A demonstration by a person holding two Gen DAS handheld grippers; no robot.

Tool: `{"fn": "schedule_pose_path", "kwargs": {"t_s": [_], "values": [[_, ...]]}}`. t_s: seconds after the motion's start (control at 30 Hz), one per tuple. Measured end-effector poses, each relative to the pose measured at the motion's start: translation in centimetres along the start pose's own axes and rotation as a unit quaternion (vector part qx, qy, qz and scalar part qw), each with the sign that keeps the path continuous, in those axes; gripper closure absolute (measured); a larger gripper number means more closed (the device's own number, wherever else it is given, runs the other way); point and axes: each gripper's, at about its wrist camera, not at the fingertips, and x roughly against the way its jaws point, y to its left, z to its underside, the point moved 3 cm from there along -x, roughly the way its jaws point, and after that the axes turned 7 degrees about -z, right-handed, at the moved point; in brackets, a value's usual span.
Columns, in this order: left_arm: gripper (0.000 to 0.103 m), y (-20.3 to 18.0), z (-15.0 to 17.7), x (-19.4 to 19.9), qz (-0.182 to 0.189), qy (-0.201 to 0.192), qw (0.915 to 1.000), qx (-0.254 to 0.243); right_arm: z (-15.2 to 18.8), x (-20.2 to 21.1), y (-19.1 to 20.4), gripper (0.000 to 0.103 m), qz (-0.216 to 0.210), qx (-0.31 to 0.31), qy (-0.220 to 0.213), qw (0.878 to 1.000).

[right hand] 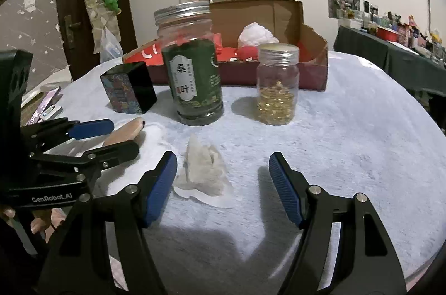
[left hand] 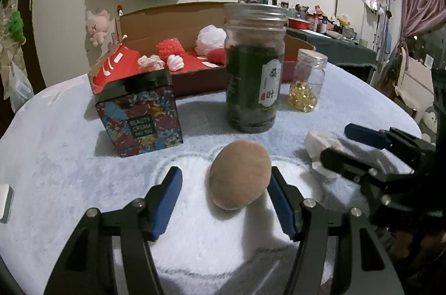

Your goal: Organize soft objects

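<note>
A tan oval powder puff (left hand: 239,178) stands on edge on the pale blue fleece table cover, between the jaws of my left gripper (left hand: 224,178). The jaws are open; the right pad is next to the puff's edge and the left pad is well clear of it. A crumpled white tissue (right hand: 205,172) lies between the open jaws of my right gripper (right hand: 223,160), closer to the left finger. From the left wrist view the right gripper (left hand: 343,144) straddles the tissue (left hand: 320,144). An open cardboard box (left hand: 172,19) at the back holds white and red soft things.
In front of the cardboard box stand a patterned beauty cream box (left hand: 139,114), a tall jar of green leaves (left hand: 255,72) and a small jar of golden capsules (left hand: 308,80). A phone (right hand: 44,105) lies at the table's left edge. Bags hang on the wall behind.
</note>
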Motion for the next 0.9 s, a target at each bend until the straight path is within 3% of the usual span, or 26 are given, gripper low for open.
{"fn": "schedule_pose_path", "kwargs": {"t_s": [0.3, 0.43, 0.5, 0.53, 0.57, 0.63, 0.73, 0.9], "values": [[0.032, -0.3, -0.3, 0.8, 0.033, -0.008, 0.9994, -0.002, -0.1, 0.0, -0.1, 0.035, -0.002, -0.001, -0.005, 1.000], [0.032, -0.3, -0.3, 0.4, 0.027, -0.002, 0.9996, -0.007, 0.0, 0.0, -0.2, 0.035, -0.007, -0.004, -0.004, 1.000], [0.036, -0.3, -0.3, 0.0, 0.028, 0.005, 0.9996, -0.009, 0.1, -0.3, 0.0, 0.036, -0.009, 0.000, 0.000, 1.000], [0.046, -0.4, -0.2, -0.2, 0.033, 0.009, 0.9994, -0.010, 0.2, -0.5, 0.1, 0.037, -0.013, 0.001, 0.002, 1.000], [0.055, -0.5, -0.1, -0.4, 0.041, 0.013, 0.9990, -0.011, 0.4, -0.8, 0.3, 0.051, -0.018, 0.003, 0.005, 1.000], [0.060, -0.7, 0.1, -0.5, 0.050, 0.013, 0.9986, -0.009, 0.5, -1.0, 0.5, 0.079, -0.025, 0.005, 0.007, 1.000], [0.078, -1.1, 0.1, -0.2, 0.064, 0.012, 0.9977, -0.017, 0.4, -0.8, 0.8, 0.085, -0.040, 0.008, 0.000, 0.999], [0.082, -1.2, -0.4, 0.7, 0.068, 0.002, 0.9976, -0.016, -0.6, 0.3, 1.1, 0.086, -0.041, 0.015, -0.020, 0.999]]}}
